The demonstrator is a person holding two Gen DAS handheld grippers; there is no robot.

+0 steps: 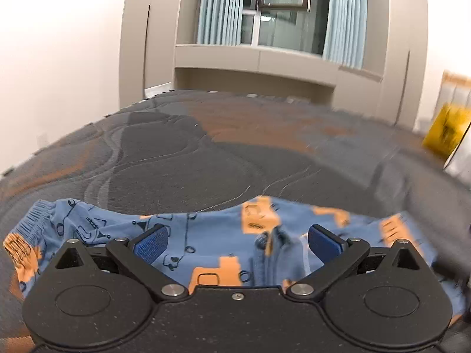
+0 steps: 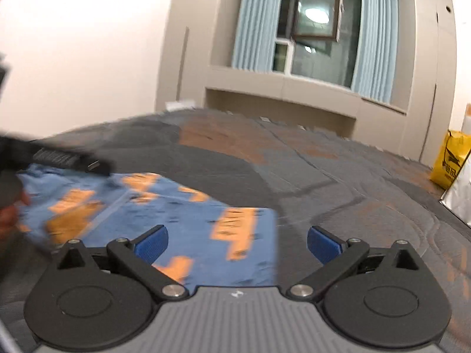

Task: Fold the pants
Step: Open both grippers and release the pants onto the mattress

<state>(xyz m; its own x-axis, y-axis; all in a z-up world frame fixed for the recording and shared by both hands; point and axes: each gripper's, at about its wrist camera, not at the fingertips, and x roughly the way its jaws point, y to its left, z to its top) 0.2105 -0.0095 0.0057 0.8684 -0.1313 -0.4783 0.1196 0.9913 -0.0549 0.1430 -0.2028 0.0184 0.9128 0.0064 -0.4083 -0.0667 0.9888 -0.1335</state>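
Observation:
Blue pants with orange truck prints lie flat on a grey and orange quilted mattress. In the left wrist view the elastic waistband is at the left. My left gripper is open, just above the middle of the pants, holding nothing. In the right wrist view the pants end in a straight leg edge. My right gripper is open over that edge, empty. The left gripper shows as a dark blur in the right wrist view.
A yellow bag and a silver bag stand at the mattress's right side. Beige cabinets and a curtained window are behind the far end. A white wall is at the left.

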